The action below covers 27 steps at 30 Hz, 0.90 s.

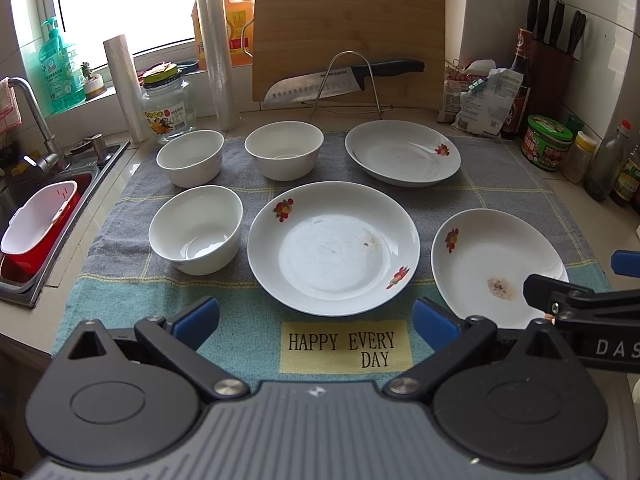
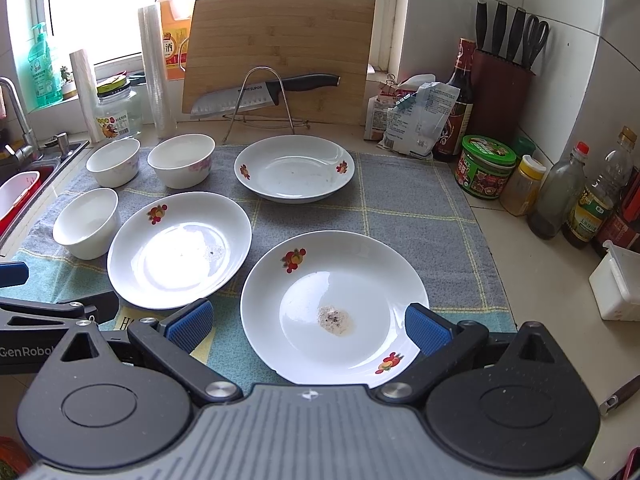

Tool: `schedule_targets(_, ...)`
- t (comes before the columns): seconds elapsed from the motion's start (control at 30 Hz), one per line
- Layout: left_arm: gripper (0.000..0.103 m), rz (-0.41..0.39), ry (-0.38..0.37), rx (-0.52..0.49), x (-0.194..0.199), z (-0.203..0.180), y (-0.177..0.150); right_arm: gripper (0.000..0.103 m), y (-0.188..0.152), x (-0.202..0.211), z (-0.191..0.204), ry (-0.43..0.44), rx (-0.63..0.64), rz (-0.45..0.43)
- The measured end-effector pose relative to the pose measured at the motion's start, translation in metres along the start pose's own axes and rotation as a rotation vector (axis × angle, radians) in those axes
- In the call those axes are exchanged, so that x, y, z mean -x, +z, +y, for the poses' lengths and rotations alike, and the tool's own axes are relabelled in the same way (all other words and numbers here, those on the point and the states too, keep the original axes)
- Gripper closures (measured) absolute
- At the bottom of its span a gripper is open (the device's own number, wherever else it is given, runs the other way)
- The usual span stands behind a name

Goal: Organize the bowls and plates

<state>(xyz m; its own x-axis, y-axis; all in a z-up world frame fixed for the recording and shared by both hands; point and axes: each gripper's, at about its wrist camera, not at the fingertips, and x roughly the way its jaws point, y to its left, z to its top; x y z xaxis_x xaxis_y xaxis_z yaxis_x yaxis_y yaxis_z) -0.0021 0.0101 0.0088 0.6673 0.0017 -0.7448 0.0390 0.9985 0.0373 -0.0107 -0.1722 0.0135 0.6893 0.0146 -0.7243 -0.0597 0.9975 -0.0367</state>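
Three white flowered plates lie on a grey-blue towel (image 1: 248, 320): a middle plate (image 1: 333, 248) (image 2: 180, 250), a far plate (image 1: 402, 152) (image 2: 294, 168) and a near-right plate (image 1: 496, 266) (image 2: 334, 306) with a brown stain. Three white bowls stand at the left: front (image 1: 196, 228) (image 2: 86, 222), back left (image 1: 190, 156) (image 2: 113, 161), back right (image 1: 284, 150) (image 2: 181, 160). My left gripper (image 1: 316, 318) is open and empty just short of the middle plate. My right gripper (image 2: 308, 326) is open and empty, its fingers on either side of the near-right plate's front part.
A sink (image 1: 44, 216) with a red-and-white tub is at the left. A cutting board (image 1: 348, 36), a knife on a wire rack (image 1: 344, 76), jars and rolls stand behind. Bottles, jars and a knife block (image 2: 500, 92) line the right wall. A white box (image 2: 618, 284) sits at the right.
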Motion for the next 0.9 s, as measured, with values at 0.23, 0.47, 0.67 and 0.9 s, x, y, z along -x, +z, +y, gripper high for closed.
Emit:
schedule_targets(0.23,0.001,-0.002,0.002,0.003,0.003,-0.001,0.001,0.000,0.000,0.001,-0.002,0.003,0.001,-0.005)
schedule_targets(0.47,0.001,-0.007,-0.003,0.004,0.003,-0.004,0.001,0.000,-0.002,0.001,-0.004,0.016,0.005,-0.014)
schedule_targets(0.67,0.001,-0.026,-0.023,0.004,0.004,-0.004,0.003,0.000,-0.005,0.002,-0.007,0.070,0.034,-0.039)
schedule_targets(0.9,0.001,-0.045,-0.044,0.012,0.004,-0.008,0.004,0.000,-0.011,0.002,-0.014,0.124,0.089,-0.084)
